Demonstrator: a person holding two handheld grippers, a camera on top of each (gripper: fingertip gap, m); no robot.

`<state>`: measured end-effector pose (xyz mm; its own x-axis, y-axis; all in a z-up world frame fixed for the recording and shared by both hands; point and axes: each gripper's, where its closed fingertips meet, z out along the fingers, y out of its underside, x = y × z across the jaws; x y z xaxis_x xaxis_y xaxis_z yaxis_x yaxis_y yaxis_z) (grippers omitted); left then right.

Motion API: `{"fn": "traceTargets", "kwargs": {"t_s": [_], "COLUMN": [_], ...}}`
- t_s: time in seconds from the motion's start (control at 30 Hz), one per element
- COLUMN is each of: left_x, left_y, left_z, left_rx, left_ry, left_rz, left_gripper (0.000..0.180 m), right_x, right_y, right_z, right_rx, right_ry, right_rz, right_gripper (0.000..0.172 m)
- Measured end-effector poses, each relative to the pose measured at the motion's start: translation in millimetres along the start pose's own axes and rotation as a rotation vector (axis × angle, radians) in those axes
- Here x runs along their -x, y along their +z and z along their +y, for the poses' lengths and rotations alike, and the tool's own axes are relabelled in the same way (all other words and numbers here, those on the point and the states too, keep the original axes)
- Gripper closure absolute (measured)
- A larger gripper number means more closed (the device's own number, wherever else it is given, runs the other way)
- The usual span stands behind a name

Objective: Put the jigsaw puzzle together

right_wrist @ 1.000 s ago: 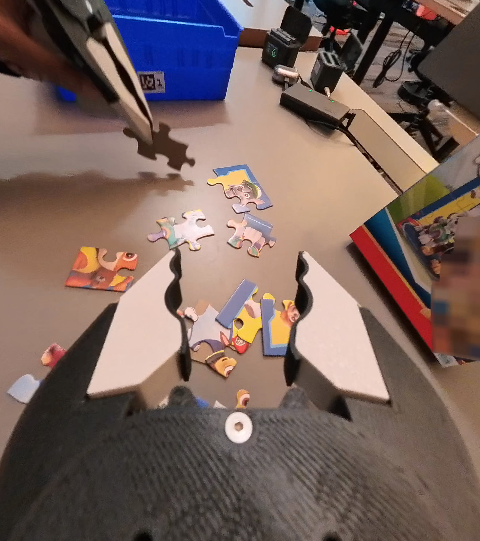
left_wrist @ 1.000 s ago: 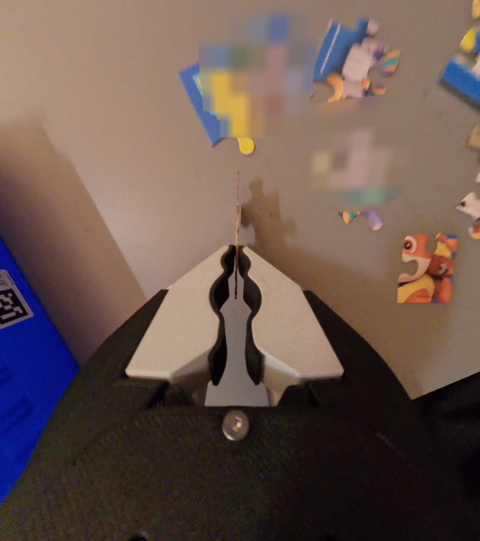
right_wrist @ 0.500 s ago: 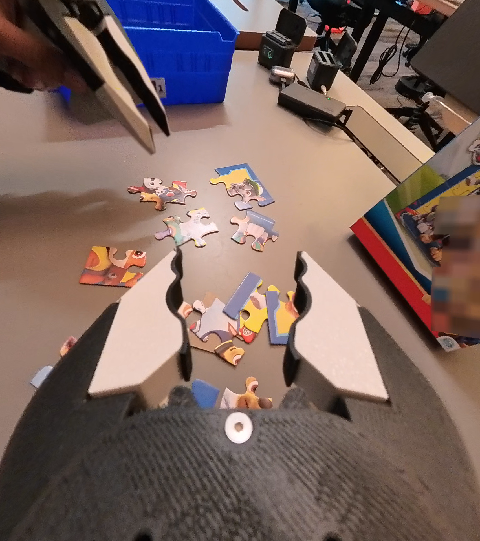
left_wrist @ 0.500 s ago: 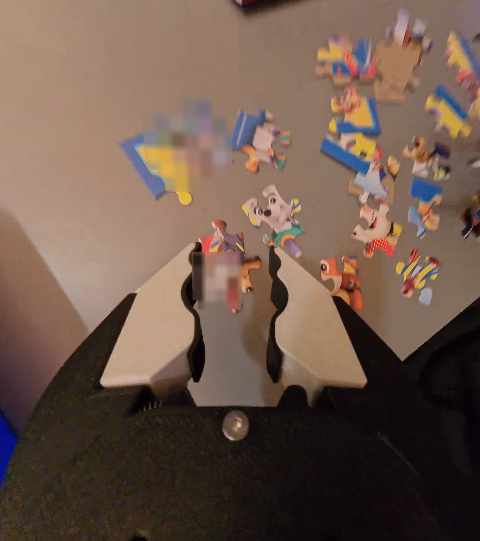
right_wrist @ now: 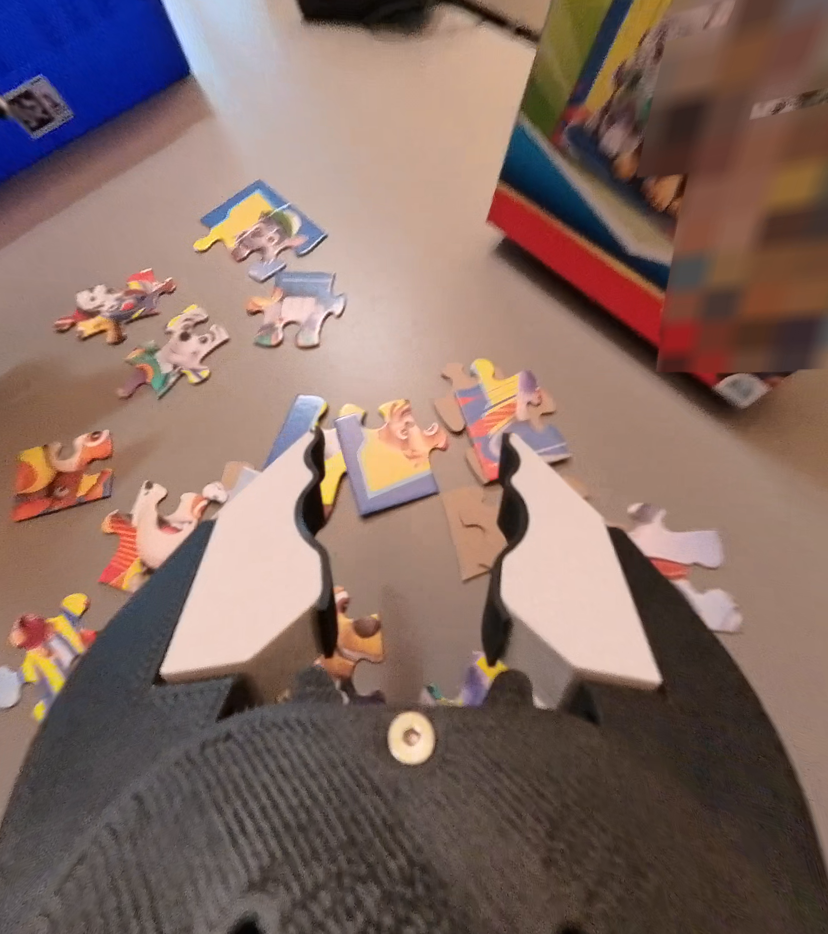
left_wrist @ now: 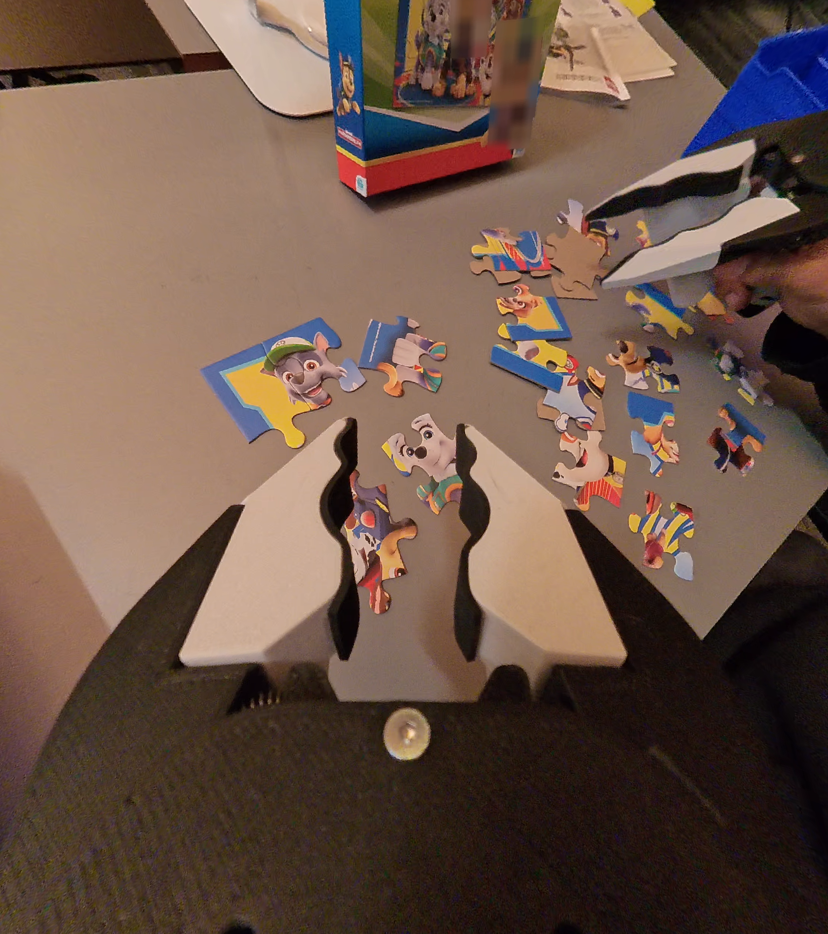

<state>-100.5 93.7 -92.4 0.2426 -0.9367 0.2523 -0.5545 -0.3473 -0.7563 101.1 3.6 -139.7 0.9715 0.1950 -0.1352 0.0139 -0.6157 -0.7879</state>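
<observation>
The left tool (left_wrist: 404, 429) hung over the grey desk (left_wrist: 124, 252) with its fingers spread and nothing pinched between them. Under the gap lay two loose jigsaw pieces: a purple and orange piece (left_wrist: 376, 541) close by the left finger, flat on the desk, and a white puppy piece (left_wrist: 427, 455) just beyond it, near the right finger's tip. A little farther off to the left lay a joined blue and yellow corner section (left_wrist: 270, 379), and a blue-edged piece (left_wrist: 402, 354) beside it.

Over on the right, the right tool (right_wrist: 412, 445) was also spread wide, gripping nothing, low over the scattered pieces. A blue-bordered yellow piece (right_wrist: 386, 455) lay on the desk between its fingertips, apart from both pads. A plain brown face-down piece (right_wrist: 472, 535) sat beside the right finger, and a red and blue piece (right_wrist: 503, 409) just past it.

The colourful puzzle box (left_wrist: 432, 86) stood upright at the far side of the desk, and a blue bin (right_wrist: 48, 76) sat at the far left
</observation>
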Motion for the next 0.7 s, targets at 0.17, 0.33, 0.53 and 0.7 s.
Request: {"fn": "traceTargets", "kwargs": {"t_s": [0.17,0.33,0.53,0.7], "left_x": [-5,-7,-8,-6], "left_y": [6,13,16,18], "left_z": [0,3,4,3], "left_rx": [0.005,0.022,0.028,0.017], "left_ry": [0.009,0.013,0.022,0.011], "left_rz": [0.018,0.031,0.038,0.05], "left_gripper": [0.144,0.144,0.144,0.144], "right_x": [9,-28,-47,-50], "right_y": [22,29,46,49], "right_z": [25,17,20,21], "right_rx": [0.121,0.164,0.218,0.223], "right_ry": [-0.065,-0.164,-0.038,-0.07], "right_rz": [-0.049,0.081,-0.028,-0.025], "right_gripper": [0.102,0.105,0.096,0.121]}}
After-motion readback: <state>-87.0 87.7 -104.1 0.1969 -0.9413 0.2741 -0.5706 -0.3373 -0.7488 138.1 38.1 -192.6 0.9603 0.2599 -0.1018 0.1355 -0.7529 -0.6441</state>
